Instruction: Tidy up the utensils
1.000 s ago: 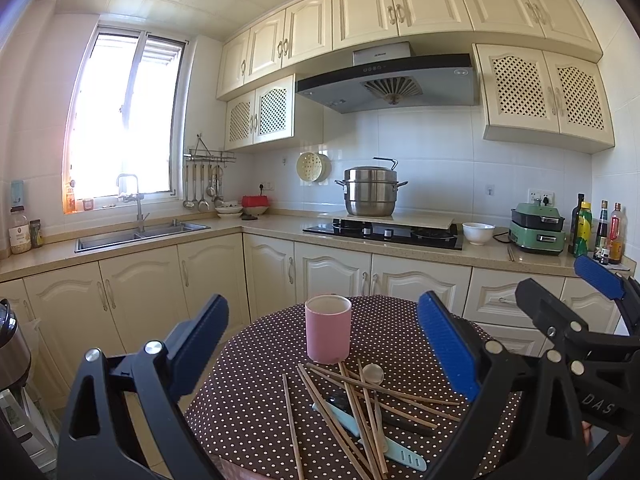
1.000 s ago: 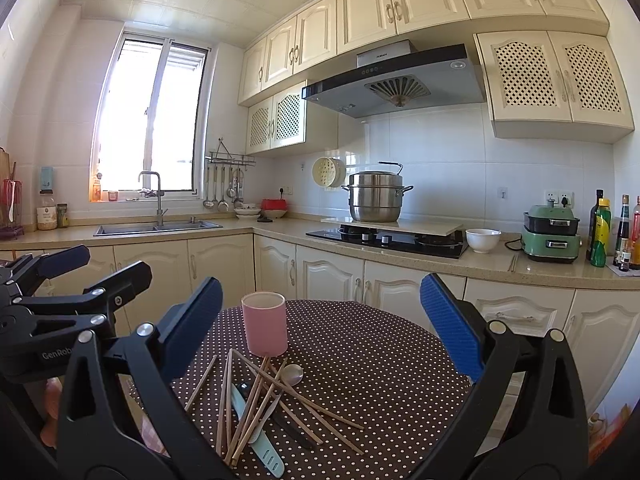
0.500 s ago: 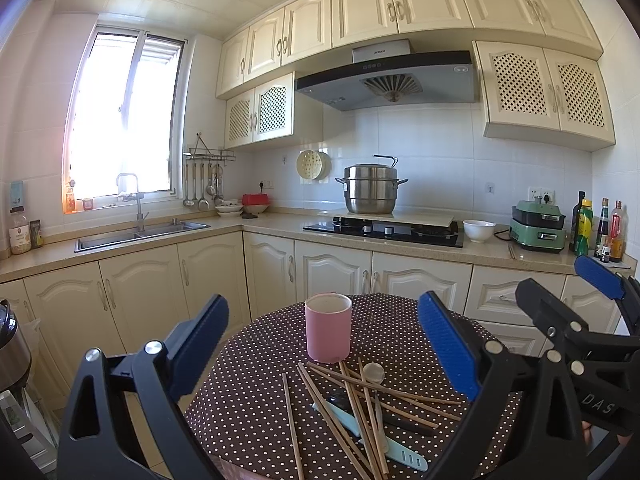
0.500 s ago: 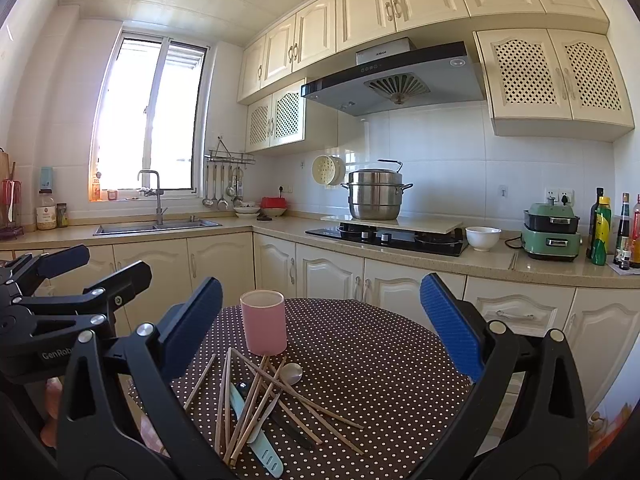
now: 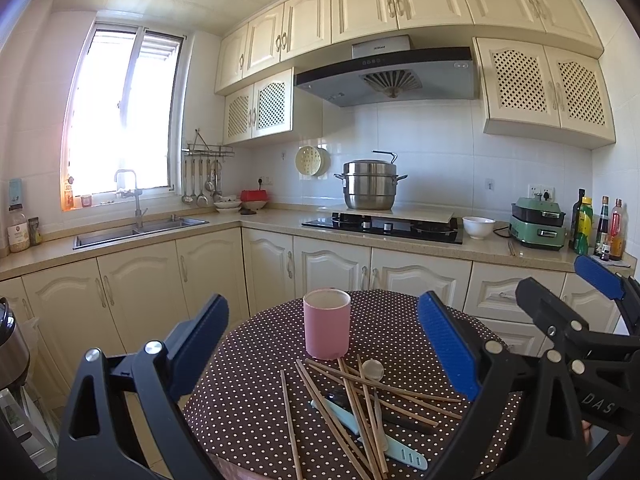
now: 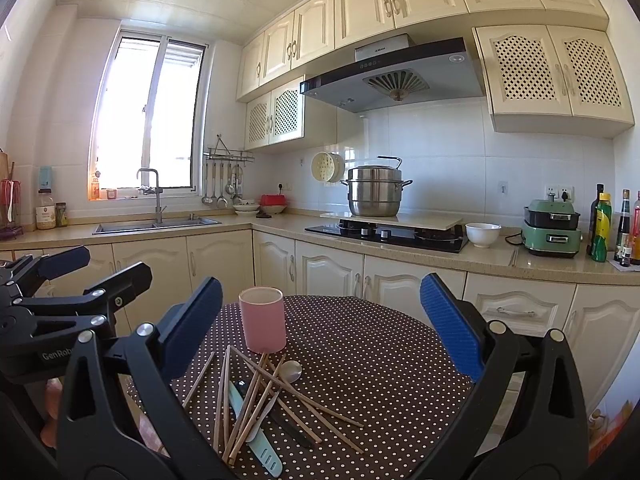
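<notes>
A pink cup (image 5: 327, 323) (image 6: 262, 319) stands upright on a round table with a brown polka-dot cloth (image 5: 256, 384) (image 6: 372, 364). In front of it lies a loose pile of wooden chopsticks (image 5: 356, 400) (image 6: 256, 396), a metal spoon (image 5: 373, 369) (image 6: 291, 370), a pale-blue-handled utensil (image 5: 404, 454) (image 6: 264, 454) and a black-handled one (image 6: 292, 426). My left gripper (image 5: 322, 334) hangs open above the table's near edge, holding nothing. My right gripper (image 6: 322, 320) is open and empty too, to the right of the left one (image 6: 60, 280).
Cream kitchen cabinets and a counter run behind the table, with a sink (image 5: 140, 230), a steel pot (image 5: 370, 186) on a black hob, a white bowl (image 5: 478, 226), a green appliance (image 5: 538, 222) and bottles (image 5: 596, 226). A dark appliance (image 5: 12, 344) stands at the left.
</notes>
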